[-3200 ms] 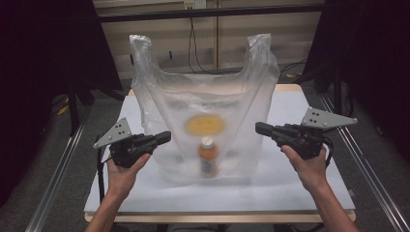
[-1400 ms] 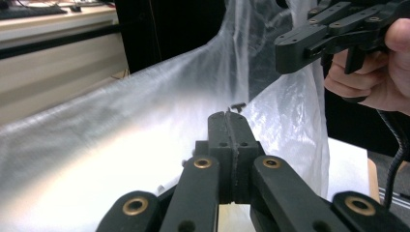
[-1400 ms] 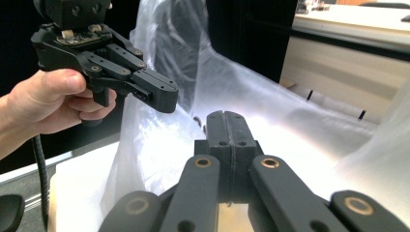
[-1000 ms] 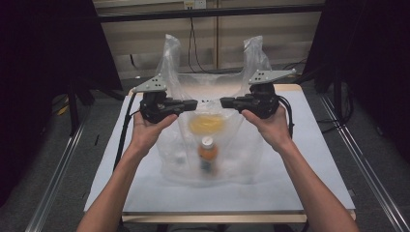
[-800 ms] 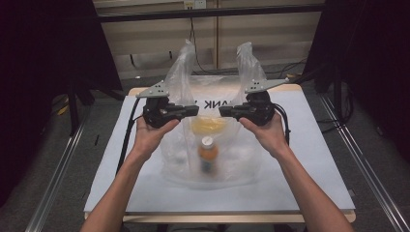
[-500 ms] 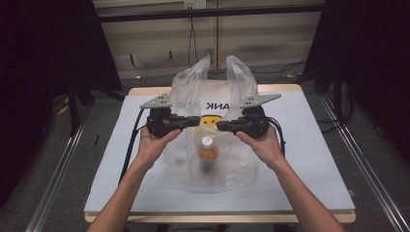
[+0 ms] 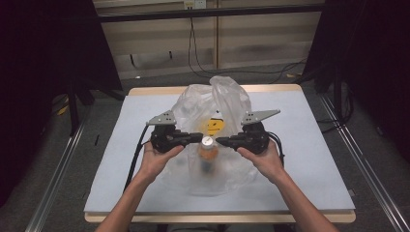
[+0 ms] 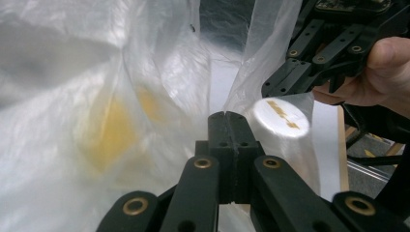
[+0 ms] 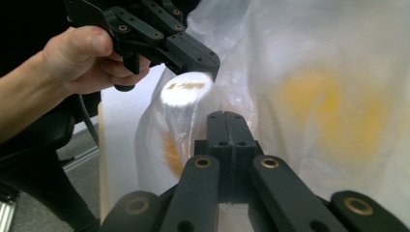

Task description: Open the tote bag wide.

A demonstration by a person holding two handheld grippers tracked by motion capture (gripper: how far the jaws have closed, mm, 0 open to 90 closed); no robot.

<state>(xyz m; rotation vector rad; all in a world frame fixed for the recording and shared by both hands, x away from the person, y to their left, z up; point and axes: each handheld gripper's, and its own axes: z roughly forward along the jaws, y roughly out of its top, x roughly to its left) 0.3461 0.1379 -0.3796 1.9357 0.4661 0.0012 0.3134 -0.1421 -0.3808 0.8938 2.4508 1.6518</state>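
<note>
Step in hand, as I read it: gathering the two handles of the plastic bag (image 7: 212,140) over what is inside, most likely to close or tie it.

Left gripper (image 7: 199,137): tip points inward toward the middle of the bag, level with the bottle's cap. In the left gripper view its jaws stand pressed flat together. Thin film bunches around the tip, but I cannot tell whether a handle is pinched between the pads or only draped against them.

Centre: a bottle (image 7: 208,157) with a white cap (image 8: 282,117) stands upright inside the bag, near the middle of the table (image 7: 314,159). The cap sits between the two gripper tips, just beside each and under the film. A yellow print (image 7: 214,126) shows through the plastic behind it. The handles rise together behind the tips.

Right gripper (image 7: 219,140): mirrors the left, tip pointing inward, close to the left tip but apart from it. Jaws also shut flat in the right gripper view; same doubt about film caught between them.

Next move, my judgement: cross one handle over the other. That calls for a sure hold on thin, slippery film and slow hands, so the bottle is not knocked over.
</note>
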